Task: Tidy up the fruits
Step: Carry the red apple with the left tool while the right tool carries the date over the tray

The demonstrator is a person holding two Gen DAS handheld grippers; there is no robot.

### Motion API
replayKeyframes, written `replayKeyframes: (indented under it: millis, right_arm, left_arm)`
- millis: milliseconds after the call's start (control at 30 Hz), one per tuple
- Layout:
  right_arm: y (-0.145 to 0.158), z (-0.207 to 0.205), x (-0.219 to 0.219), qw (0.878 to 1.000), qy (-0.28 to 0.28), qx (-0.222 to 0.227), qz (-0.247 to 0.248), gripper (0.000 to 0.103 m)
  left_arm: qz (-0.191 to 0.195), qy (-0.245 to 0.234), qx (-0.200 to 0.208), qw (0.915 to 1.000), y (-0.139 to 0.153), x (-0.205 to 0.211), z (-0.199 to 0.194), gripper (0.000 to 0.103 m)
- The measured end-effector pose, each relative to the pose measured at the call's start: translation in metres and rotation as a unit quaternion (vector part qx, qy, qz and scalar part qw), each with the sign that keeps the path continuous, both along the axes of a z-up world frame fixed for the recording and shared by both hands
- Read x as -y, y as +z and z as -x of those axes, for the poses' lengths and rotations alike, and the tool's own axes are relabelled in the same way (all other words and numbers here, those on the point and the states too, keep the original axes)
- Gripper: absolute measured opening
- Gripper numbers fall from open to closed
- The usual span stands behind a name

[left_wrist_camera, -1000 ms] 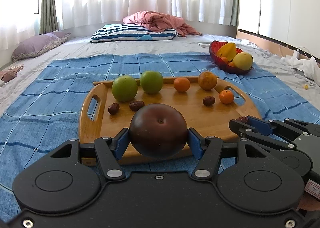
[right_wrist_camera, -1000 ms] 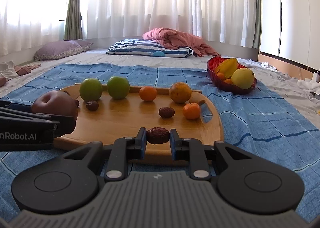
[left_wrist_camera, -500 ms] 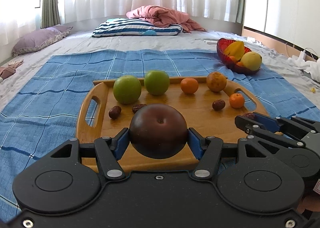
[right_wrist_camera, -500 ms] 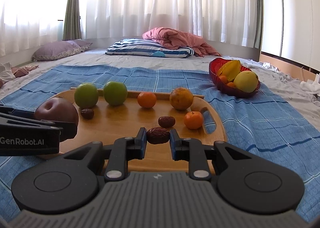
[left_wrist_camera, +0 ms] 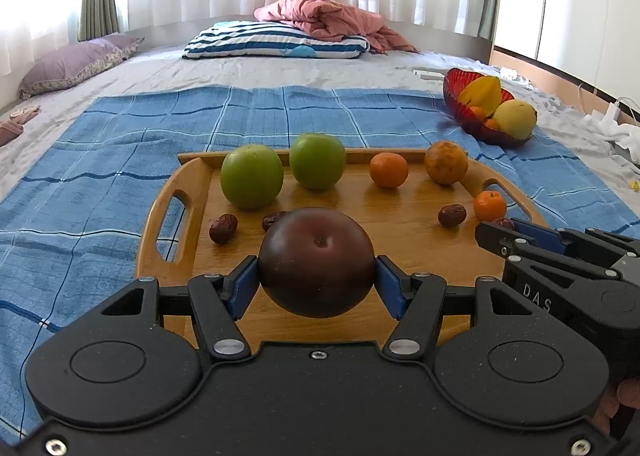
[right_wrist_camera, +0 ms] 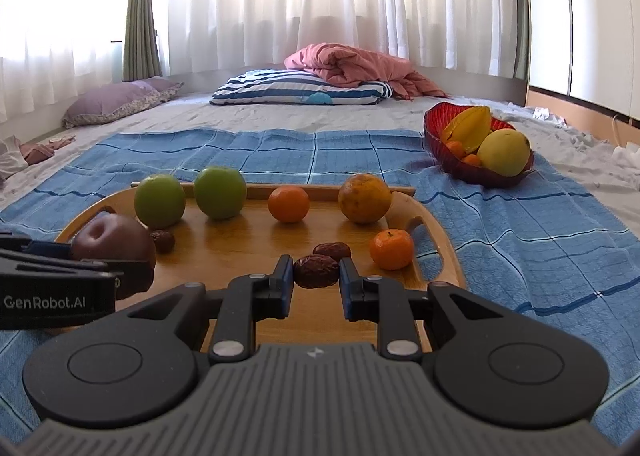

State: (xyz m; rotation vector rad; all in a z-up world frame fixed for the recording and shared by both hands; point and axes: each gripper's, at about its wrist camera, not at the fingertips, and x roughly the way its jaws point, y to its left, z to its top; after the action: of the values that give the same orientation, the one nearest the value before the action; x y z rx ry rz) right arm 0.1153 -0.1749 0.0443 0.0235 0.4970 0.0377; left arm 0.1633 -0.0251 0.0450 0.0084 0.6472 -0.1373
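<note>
Left gripper (left_wrist_camera: 316, 283) clamps a glossy dark-red apple (left_wrist_camera: 316, 261); right gripper (right_wrist_camera: 316, 283) pinches a wrinkled brown fruit (right_wrist_camera: 316, 271), probably a date.

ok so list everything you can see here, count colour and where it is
wooden tray: 1, light brown, on the blue blanket
green apples: 2, green, back left of tray
oranges: 3, two small bright, one larger dull, right side of tray
dates on tray: 3 visible, dark red-brown, loose on the tray
dark apple: 1, maroon, held over tray front
held date: 1, dark brown, held over tray front
red bowl: 1, red, far right, holds yellow and orange fruit
blanket: 1, blue check, on the bed
pillows: 2, one striped, one purple
pink quilt: 1, behind striped pillow
left gripper: jaws on dark apple
right gripper: jaws on held date
</note>
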Motion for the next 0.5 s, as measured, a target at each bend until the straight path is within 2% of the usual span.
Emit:
replayKeyframes:
  millis: [500]
  right_arm:
    - [-0.005, -0.020, 0.001, 1.000, 0.006, -0.015, -0.006, 0.028]
  left_arm:
    - [-0.004, 0.008, -0.012, 0.9999, -0.007, -0.001, -0.022, 0.060]
